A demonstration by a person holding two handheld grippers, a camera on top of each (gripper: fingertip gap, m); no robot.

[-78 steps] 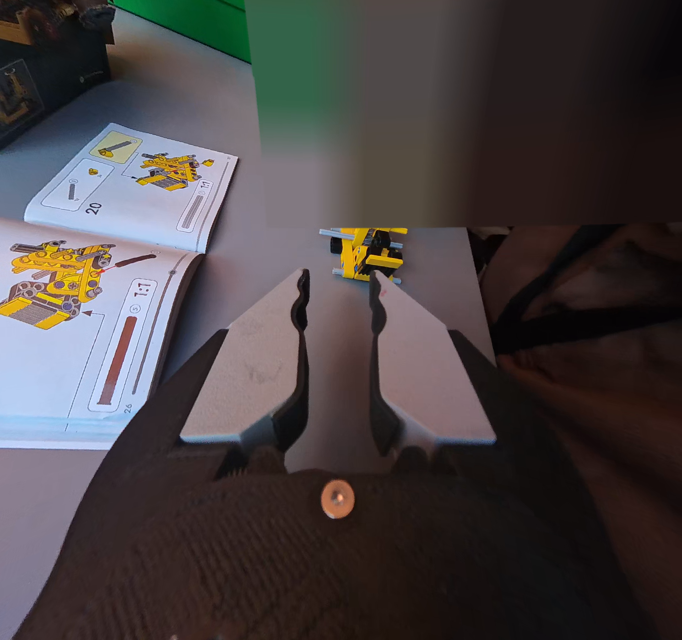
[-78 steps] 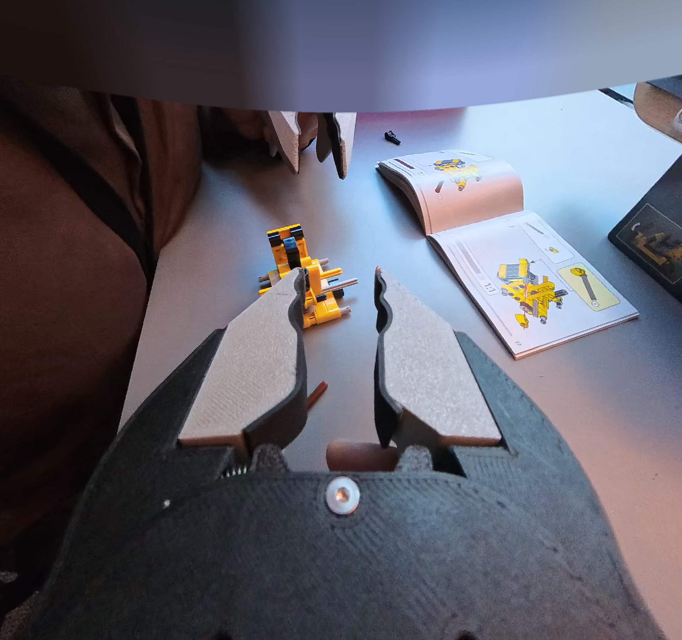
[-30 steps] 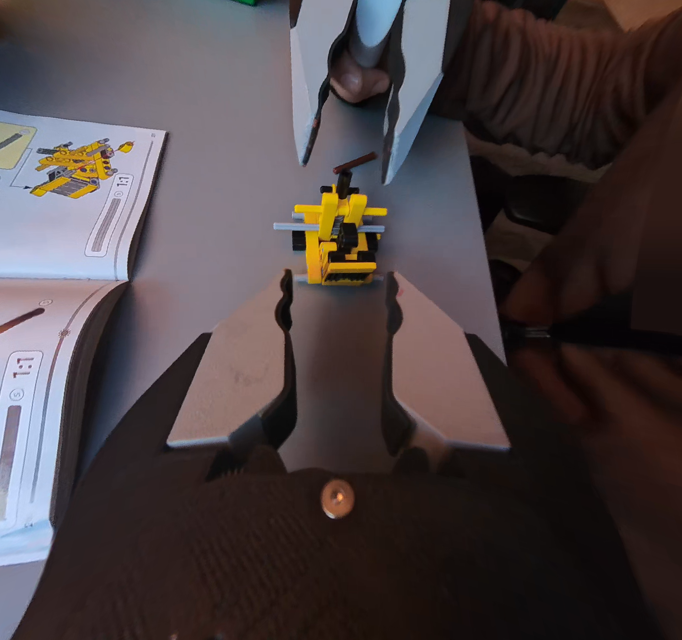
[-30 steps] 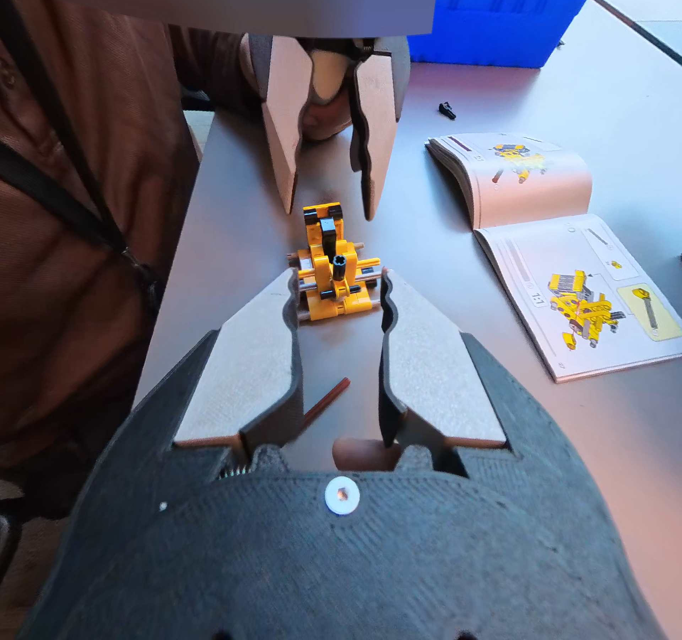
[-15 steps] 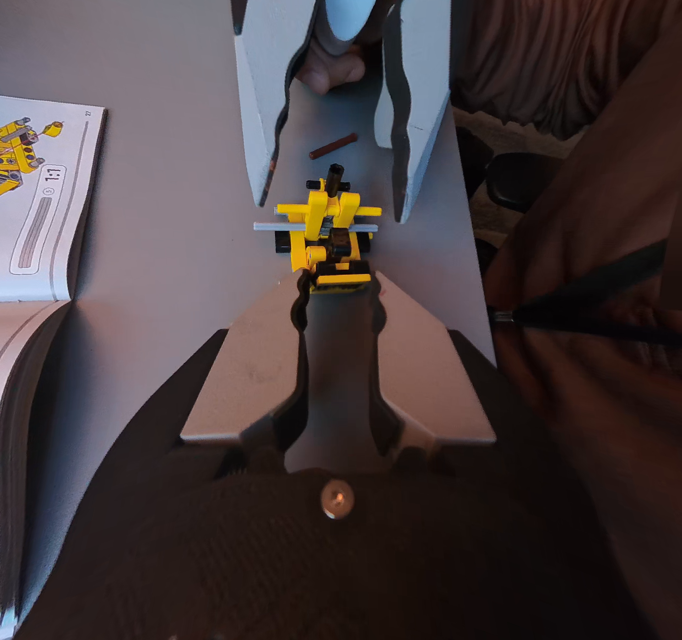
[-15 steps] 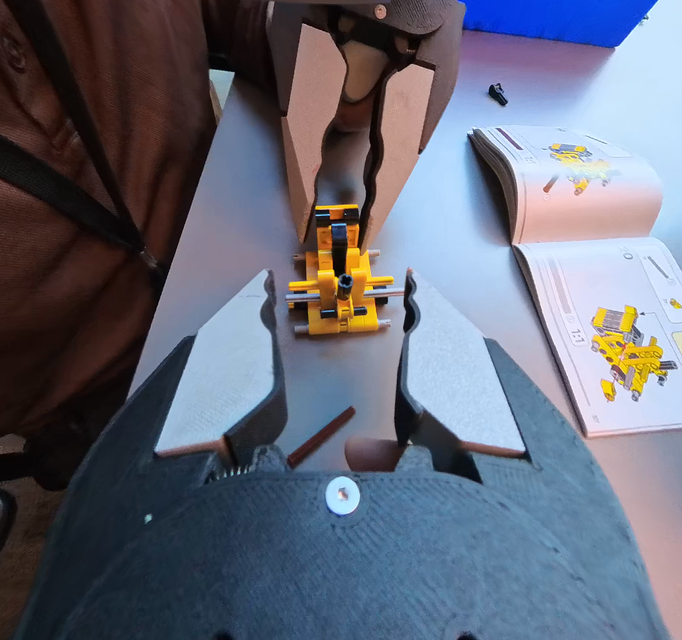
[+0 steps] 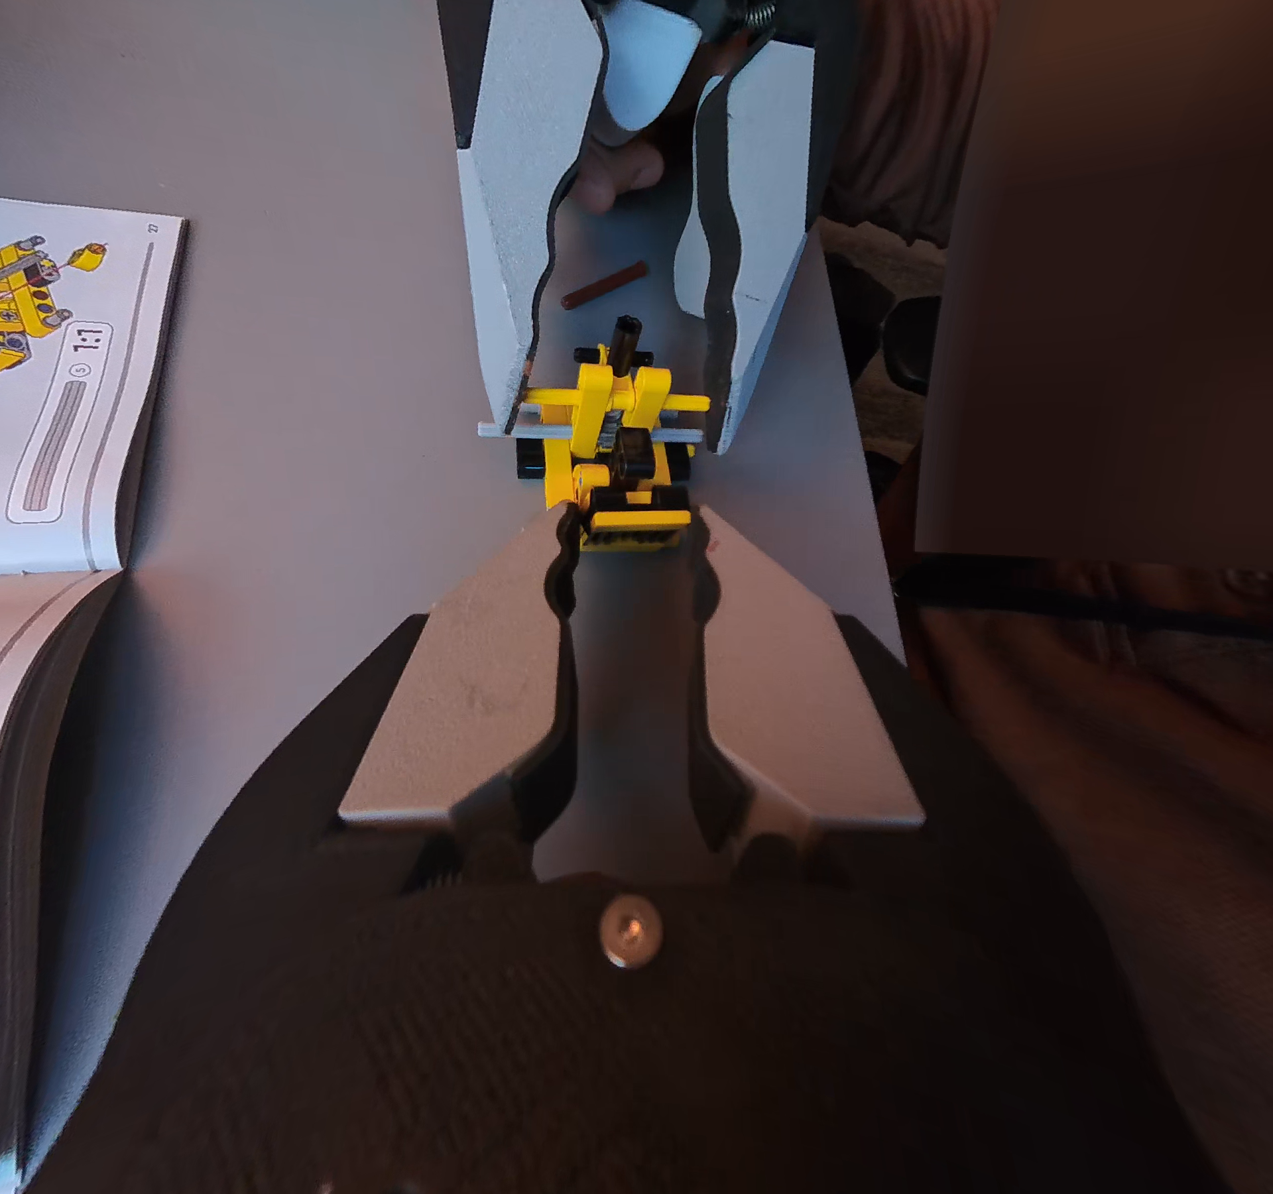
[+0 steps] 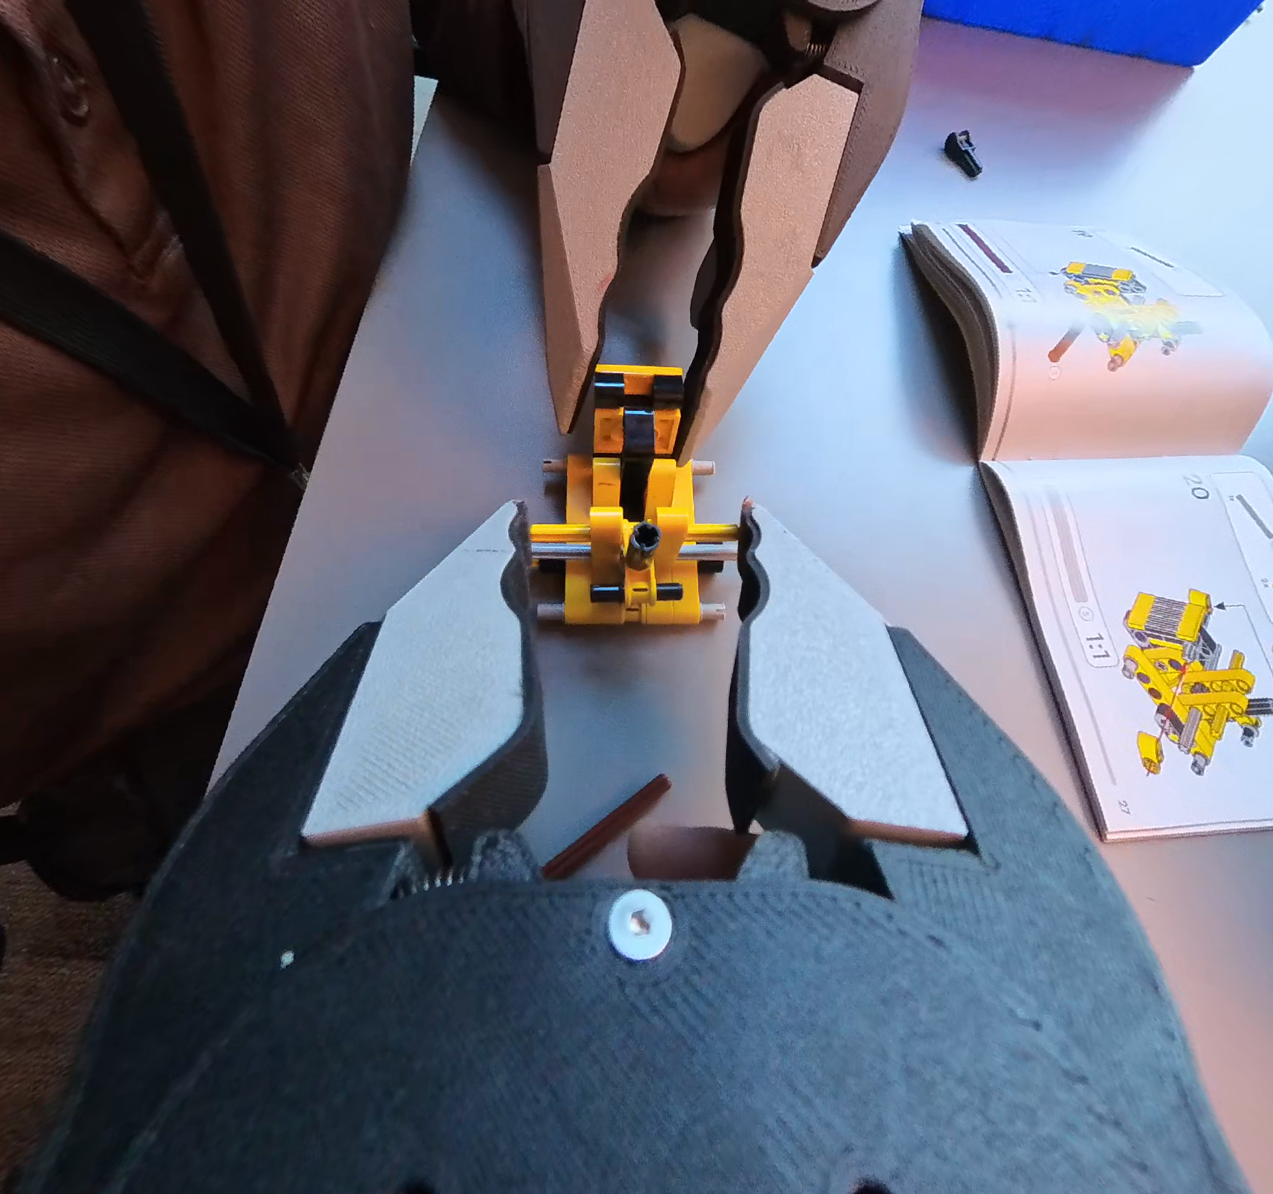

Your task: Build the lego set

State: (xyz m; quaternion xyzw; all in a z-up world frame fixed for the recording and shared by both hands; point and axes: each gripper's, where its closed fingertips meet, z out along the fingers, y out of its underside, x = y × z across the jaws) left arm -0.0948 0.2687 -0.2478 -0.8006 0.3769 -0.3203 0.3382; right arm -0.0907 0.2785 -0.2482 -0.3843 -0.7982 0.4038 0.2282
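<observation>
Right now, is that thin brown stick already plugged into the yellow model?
No, the brown stick lies loose on the grey table, apart from the yellow model.

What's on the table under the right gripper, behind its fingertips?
A loose reddish-brown lego axle rod lies on the grey table under the right gripper. Its near end is hidden by the gripper body.

Dimly lit overall, with cool bluish light from the far right in the right wrist view. Pinkish glare on the booklet (image 8: 1116,362). Soft shadows on the table (image 7: 275,128). Wide-angle bending at edges; near casings slightly blurred.
</observation>
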